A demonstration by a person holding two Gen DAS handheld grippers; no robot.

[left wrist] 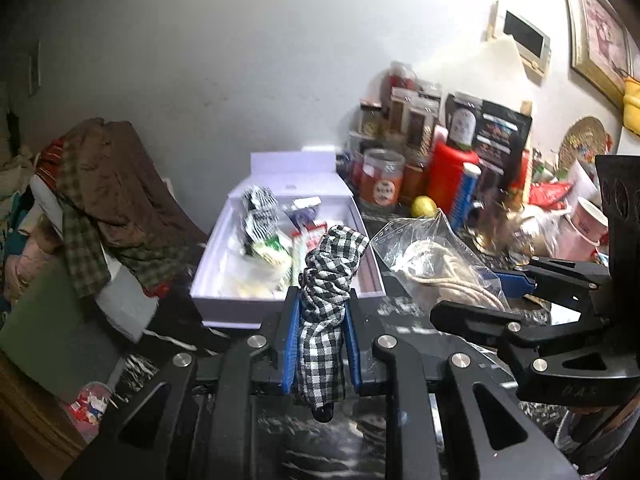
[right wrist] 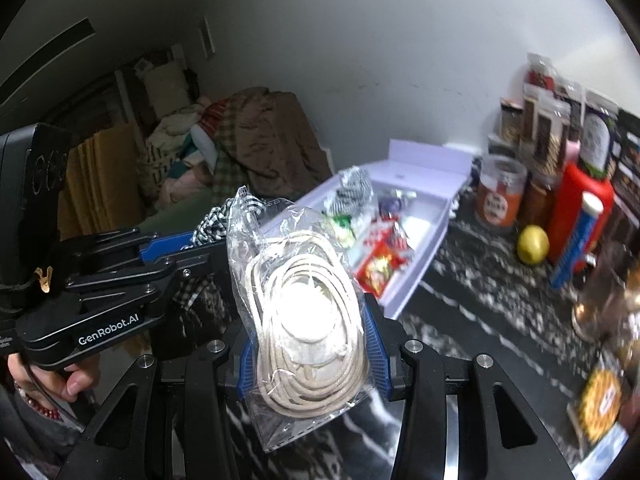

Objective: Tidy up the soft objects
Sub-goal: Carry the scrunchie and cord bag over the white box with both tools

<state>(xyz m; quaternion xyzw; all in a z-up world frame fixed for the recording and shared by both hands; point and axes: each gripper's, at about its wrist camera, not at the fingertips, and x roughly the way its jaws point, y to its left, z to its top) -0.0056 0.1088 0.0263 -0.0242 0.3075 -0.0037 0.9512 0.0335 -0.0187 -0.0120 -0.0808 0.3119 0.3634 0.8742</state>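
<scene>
Dark marbled counter (left wrist: 360, 440), white box (left wrist: 224, 304) open; left tongs (left wrist: 322, 344) clamp checkered scrunchie (left wrist: 332, 276), right tongs (right wrist: 310, 344) clamp bagged cord (right wrist: 308, 312).

Black-and-white checked scrunchie (left wrist: 322, 304), cream cord (right wrist: 308, 320)

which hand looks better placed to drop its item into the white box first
Probably left. The left gripper, clamping the checkered scrunchie, points straight at the white box; the right gripper's cord bag sits beside it.
</scene>
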